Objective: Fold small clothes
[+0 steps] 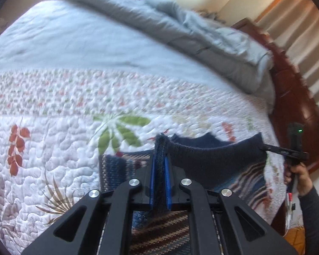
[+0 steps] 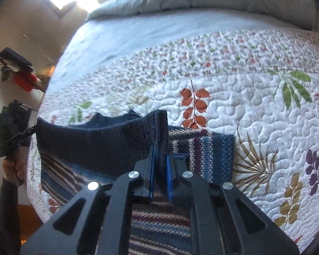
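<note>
Navy knit hem pinched at both corners: left tongs (image 1: 159, 146) clamped on one end of the sweater (image 1: 219, 159), right tongs (image 2: 160, 140) clamped on the other. Dark band stretched between the two pairs, lifted off the quilt (image 1: 53, 148); striped body hanging below and behind the tips, draped back under both tools. One striped sleeve lying flat just beside the right tongs, on their outer side.

Likely trouble from here:
- Thin bite at each corner, only the ribbed edge caught; a sharp tug could pull the knit free from one pair and drop that side.
- Uneven travel of the two pairs would skew the fold, leaving the hem off the shoulders.
- Band already sagging a little in the middle; more slack could let the body bunch under itself rather than lie flat.
- Loose sleeve beside the right tongs could get dragged along and end up trapped crooked inside the fold.
</note>
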{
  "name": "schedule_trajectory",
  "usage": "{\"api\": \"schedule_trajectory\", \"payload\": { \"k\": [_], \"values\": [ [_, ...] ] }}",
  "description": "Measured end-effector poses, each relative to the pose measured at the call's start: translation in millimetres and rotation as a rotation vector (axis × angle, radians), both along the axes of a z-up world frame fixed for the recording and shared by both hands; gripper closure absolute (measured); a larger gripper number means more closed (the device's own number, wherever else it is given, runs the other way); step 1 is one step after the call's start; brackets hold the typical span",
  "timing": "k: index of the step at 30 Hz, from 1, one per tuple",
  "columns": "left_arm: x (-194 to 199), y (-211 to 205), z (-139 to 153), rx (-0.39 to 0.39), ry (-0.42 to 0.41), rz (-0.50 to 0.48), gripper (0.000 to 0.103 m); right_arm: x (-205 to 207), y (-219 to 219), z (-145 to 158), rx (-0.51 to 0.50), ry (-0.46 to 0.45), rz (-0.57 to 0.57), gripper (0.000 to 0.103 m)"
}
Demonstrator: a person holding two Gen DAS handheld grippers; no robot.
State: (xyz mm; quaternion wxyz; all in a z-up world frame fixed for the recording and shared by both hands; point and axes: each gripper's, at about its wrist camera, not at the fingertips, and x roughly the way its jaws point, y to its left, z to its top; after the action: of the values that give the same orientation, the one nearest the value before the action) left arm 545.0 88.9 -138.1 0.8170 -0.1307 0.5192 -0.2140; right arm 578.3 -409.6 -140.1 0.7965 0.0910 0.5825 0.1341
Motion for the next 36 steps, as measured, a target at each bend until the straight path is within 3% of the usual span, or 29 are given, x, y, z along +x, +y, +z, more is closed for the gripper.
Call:
{"api": "schedule_trajectory", "payload": {
  "k": [6, 15, 23, 32, 36],
  "values": [
    [15.2, -7.2, -36.5, 0.074, 0.074, 0.031, 0.095, 14.1, -1.8, -22.4, -0.015, 0.038, -0.028, 0.095],
    [43.2, -9.5, -6.4, 0.088, 0.016, 0.056, 0.095, 31.6, -4.1, -5.1, 0.015, -0.015, -0.055, 0.095],
    [50.5, -8.9, -58.8, 0.131, 0.088, 0.092, 0.095, 41.4, -7.9, -43.8, -0.016, 0.031, -0.078, 0.095],
    [62.7, -7.4, -40.8, 0.115, 0.032, 0.118, 0.095, 55.8, -8.7, -28.2, -0.008, -0.01, -0.081, 0.095],
    [70.5, -11.9, -52.6, 0.144, 0.055, 0.12, 0.095, 62.3, -8.5, -35.1, -0.01, -0.005, -0.091, 0.095]
  ]
}}
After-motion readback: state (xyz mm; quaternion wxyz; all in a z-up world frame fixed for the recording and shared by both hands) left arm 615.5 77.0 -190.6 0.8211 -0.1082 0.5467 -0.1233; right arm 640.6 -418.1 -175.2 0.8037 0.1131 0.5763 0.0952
